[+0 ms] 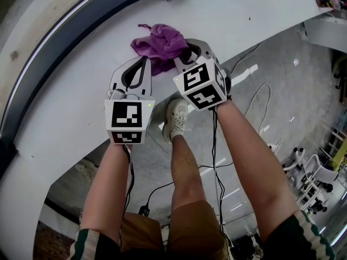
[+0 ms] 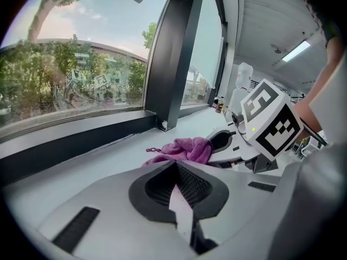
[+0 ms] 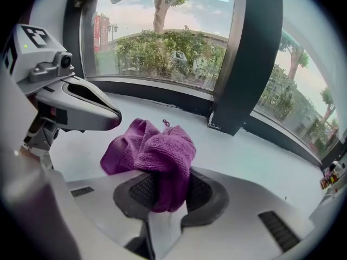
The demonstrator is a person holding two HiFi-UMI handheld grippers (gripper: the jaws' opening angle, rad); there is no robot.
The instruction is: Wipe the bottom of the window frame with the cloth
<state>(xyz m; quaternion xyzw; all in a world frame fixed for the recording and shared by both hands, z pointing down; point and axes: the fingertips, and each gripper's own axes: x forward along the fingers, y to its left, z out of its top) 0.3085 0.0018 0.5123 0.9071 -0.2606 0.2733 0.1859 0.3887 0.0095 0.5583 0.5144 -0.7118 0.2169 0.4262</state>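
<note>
One purple cloth [image 3: 157, 148] lies bunched on the white sill [image 1: 81, 91], and a fold of its near edge is clamped between the jaws of the right gripper [image 3: 162, 191]. The rest of the wad rests on the sill ahead of those jaws. The cloth lies apart from the dark bottom rail of the frame [image 3: 162, 88], with a strip of bare sill between them.

As I judge it, the grasp is made but no stroke along the rail is under way. The move up to the rail and the wipe itself remain, and no wiped or unwiped patch can be told apart.

Crumpled as it is, the cloth has no strong long axis. In the right gripper view the bulk runs from the jaws outward toward the rail, with a small loop [image 3: 165, 123] at the far edge facing the glass. In the head view it spreads a little wider along the sill than across it.

Just beside the cloth, the left gripper [image 2: 176, 169] has its jaws closed together on nothing and its tip near the cloth's edge. Beyond the rail a dark upright post [image 3: 249, 58] divides the panes.
</note>
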